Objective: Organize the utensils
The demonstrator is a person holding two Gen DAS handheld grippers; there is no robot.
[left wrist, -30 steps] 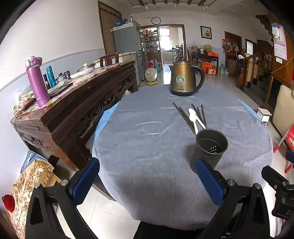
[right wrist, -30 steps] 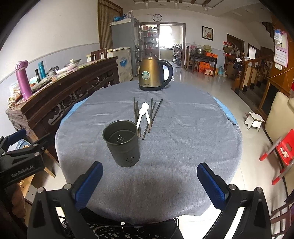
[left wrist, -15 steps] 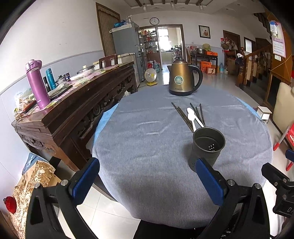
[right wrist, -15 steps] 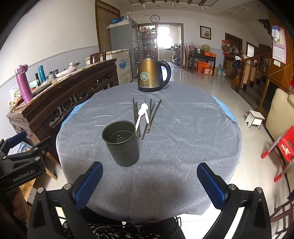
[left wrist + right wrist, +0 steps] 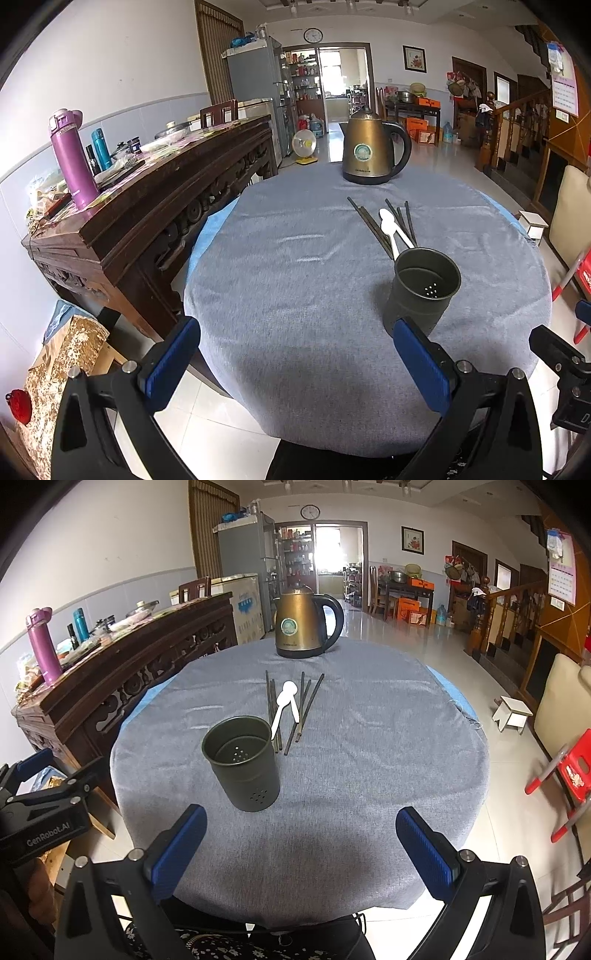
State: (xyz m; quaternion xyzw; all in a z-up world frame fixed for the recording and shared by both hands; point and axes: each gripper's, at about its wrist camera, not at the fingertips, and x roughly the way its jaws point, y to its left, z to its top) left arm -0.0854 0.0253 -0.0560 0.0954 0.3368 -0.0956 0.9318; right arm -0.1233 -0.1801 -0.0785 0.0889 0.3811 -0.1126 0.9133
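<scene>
Left wrist view: left gripper [image 5: 295,354] hangs at the near edge of the round bench [image 5: 295,295], fingers [image 5: 173,360] wide apart, nothing between them. Holder cup [image 5: 423,291] stands upright just ahead of the right-hand finger, empty, drain holes visible in its bottom. Just beyond it the chopsticks [image 5: 373,227] and white spoons [image 5: 393,229] lie flat in a loose bundle, near ends reaching about to the cup's rim line. Kettle [image 5: 371,147] at the far side, well apart.

Right wrist view: right gripper [image 5: 301,849] also at the near edge, fingers [image 5: 428,853] spread, empty. Cup [image 5: 243,762] sits left of centre; chopsticks [image 5: 301,705] and spoons [image 5: 284,705] fan out behind it, toward the kettle [image 5: 304,622].

Step, as I judge it: approach, nothing picked yet, all utensils on the cloth. Next move likely calls for reaching past the cup, pinching one thin stick or spoon handle low against the cloth, lifting, tipping it upright into the cup without knocking it.
</scene>
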